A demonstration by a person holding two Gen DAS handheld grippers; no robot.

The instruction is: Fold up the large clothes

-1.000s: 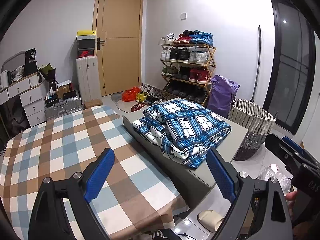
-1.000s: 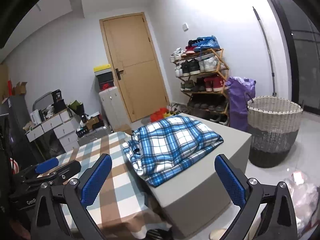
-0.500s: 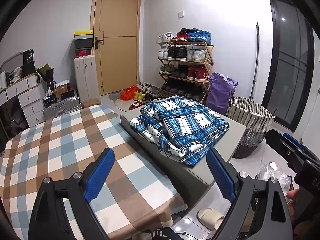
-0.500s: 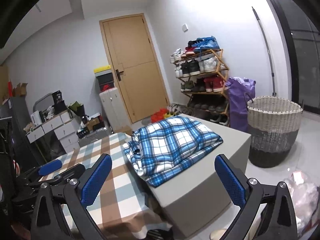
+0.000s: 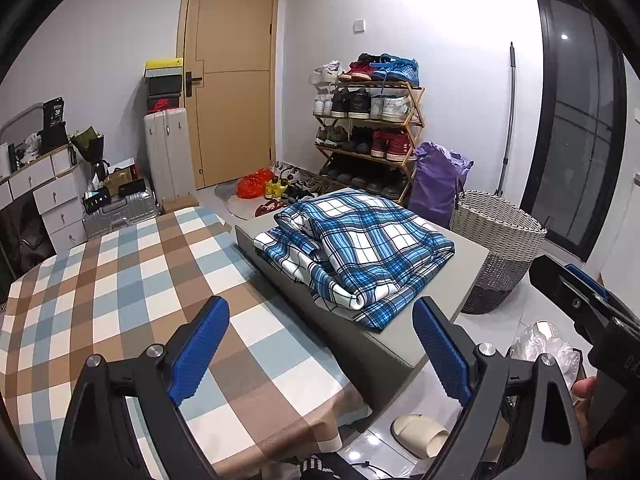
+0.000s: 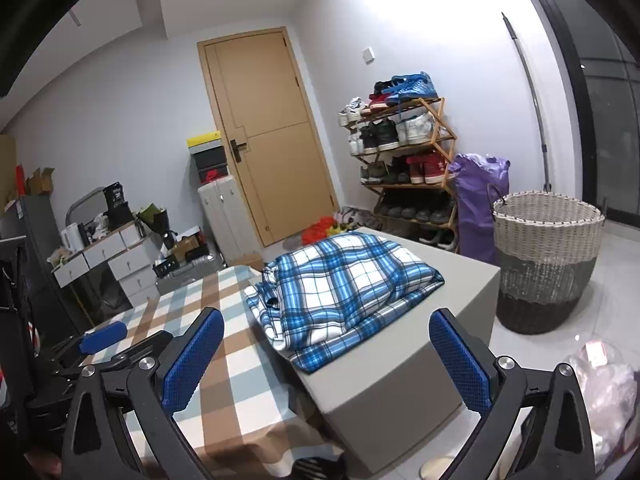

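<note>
- Both grippers hover, left gripper (image 5: 320,344) and right gripper (image 6: 326,352), jaws wide apart and empty.
- The plaid garment (image 5: 360,252) sits bundled on the grey counter (image 5: 468,252), near its front edge (some overhang).
- Best move, likely: pinch two corners and spread it over the checked tablecloth (image 5: 120,280), which offers open room.

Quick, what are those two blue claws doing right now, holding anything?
Left gripper: open, holding nothing.
Right gripper: open, holding nothing.
</note>
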